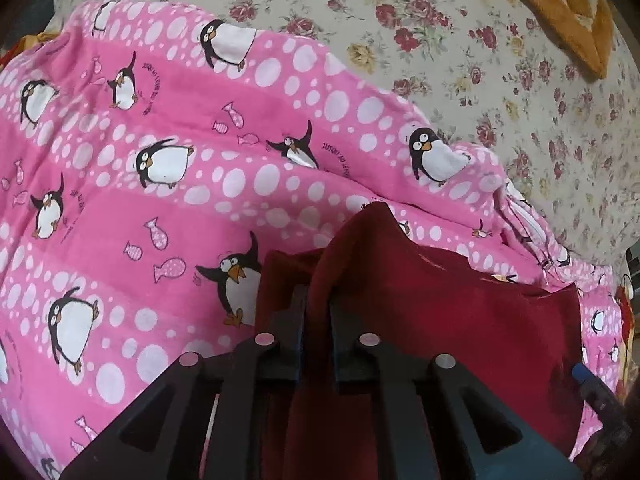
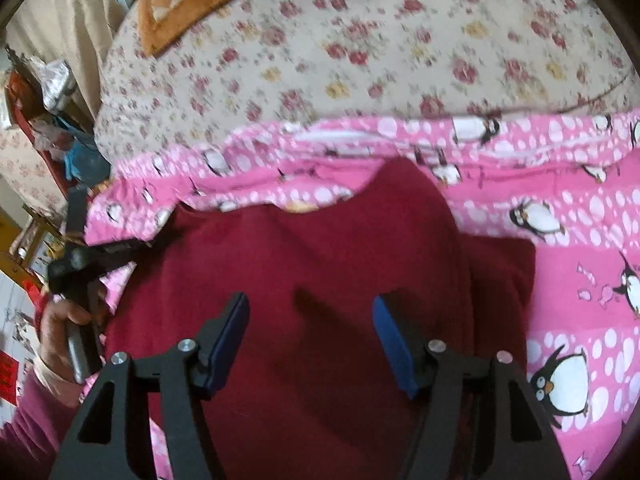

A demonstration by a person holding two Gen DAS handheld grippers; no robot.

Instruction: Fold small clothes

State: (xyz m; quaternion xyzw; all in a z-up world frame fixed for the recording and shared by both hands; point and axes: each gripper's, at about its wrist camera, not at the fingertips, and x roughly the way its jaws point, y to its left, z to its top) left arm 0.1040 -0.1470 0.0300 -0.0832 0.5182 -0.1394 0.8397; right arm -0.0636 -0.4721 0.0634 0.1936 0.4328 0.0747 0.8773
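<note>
— Where is the garment against your jaws?

— My left gripper [image 1: 318,312] has its jaws closed on a raised fold of the dark red garment [image 1: 440,300]; the cloth peaks between them and drapes off to my right. My right gripper [image 2: 310,336] hovers over the middle of the same dark red garment [image 2: 320,264], jaws spread wide, with nothing between them. Its shadow falls on the cloth. I cannot tell whether its blue pads [image 2: 390,340] touch the fabric.

— And the edges?

— The garment lies on the pink penguin blanket [image 1: 160,200], which spreads over the floral bedspread [image 2: 360,60]. In the right wrist view the far edge bulges upward and stops short of the blanket's far hem; the right edge lies flat on pink. At the left edge my left hand [image 2: 60,324] holds the other tool.

— Room to move?

— Broad pink blanket lies open to the left of my left gripper. Floral bedspread stretches beyond, with an orange-bordered cushion [image 1: 560,20] at the far corner.
</note>
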